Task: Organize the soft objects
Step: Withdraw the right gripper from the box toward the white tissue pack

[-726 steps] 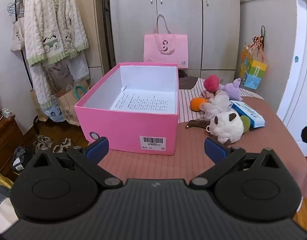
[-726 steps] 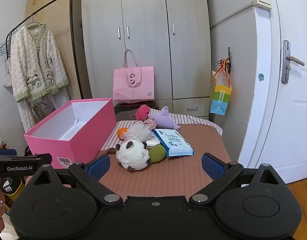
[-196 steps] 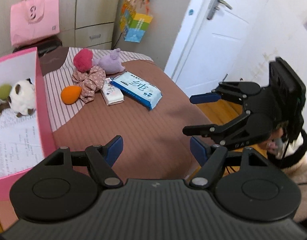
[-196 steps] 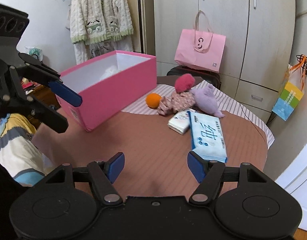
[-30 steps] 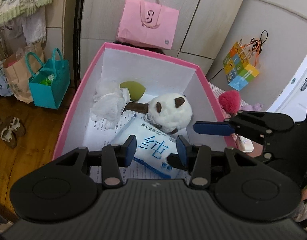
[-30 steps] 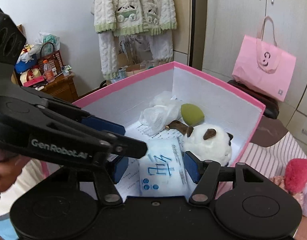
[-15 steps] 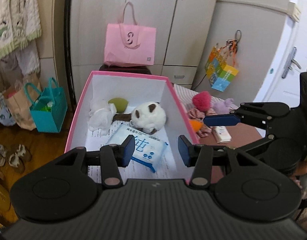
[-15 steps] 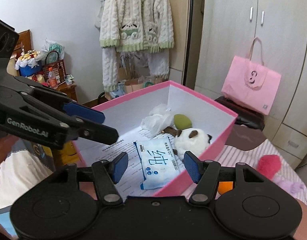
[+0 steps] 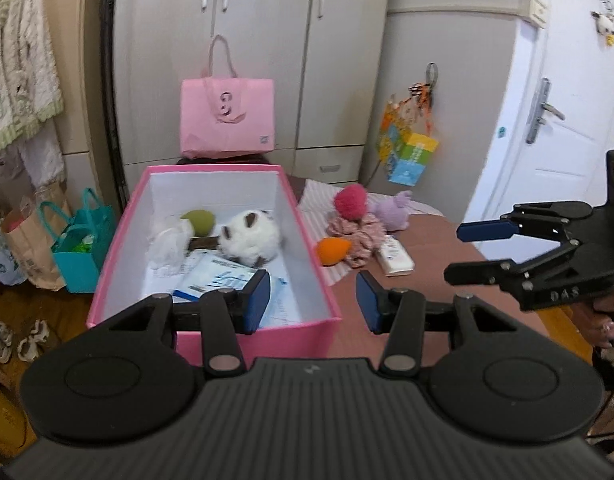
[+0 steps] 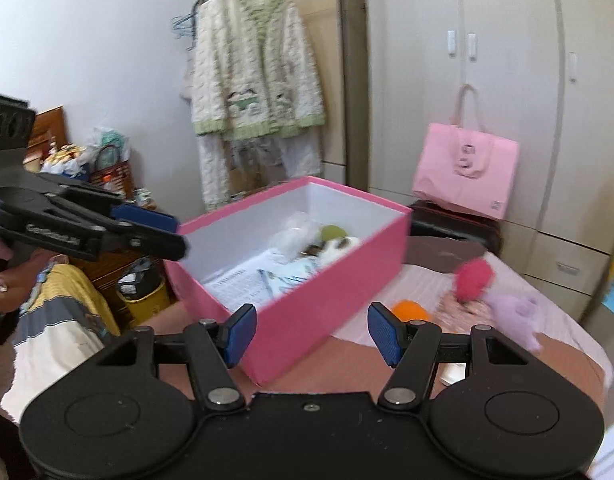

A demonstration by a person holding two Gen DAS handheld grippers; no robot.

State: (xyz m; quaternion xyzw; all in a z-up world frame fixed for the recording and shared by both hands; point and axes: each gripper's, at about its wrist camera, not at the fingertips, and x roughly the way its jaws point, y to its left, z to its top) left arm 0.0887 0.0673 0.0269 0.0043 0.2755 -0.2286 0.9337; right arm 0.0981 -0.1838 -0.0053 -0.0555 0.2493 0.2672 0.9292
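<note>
The pink box [image 9: 307, 240] stands on the brown table and holds a white plush [image 9: 249, 238], a green sponge [image 9: 199, 220], a white mesh puff [image 9: 167, 242] and the blue wipes pack [image 9: 223, 276]. To its right lie an orange sponge [image 9: 333, 250], a pink scrunchie [image 9: 357, 232], a red pompom [image 9: 350, 200], a purple plush [image 9: 395, 214] and a small white tissue pack [image 9: 395, 256]. My left gripper [image 9: 313, 300] hovers open above the box's near right corner, holding nothing. My right gripper [image 10: 311, 334] is open and empty before the box's side wall [image 10: 327, 292].
A pink bag [image 9: 227, 118] sits behind the box against grey wardrobes. A white door [image 9: 547, 120] is at the right. A teal bag [image 9: 81, 248] and shoes lie on the floor at the left. A cardigan [image 10: 259, 72] hangs on a rack.
Both grippers have drawn back and up from inside the box. The wipes pack stays lying in the box. The loose items on the table have come into view.
</note>
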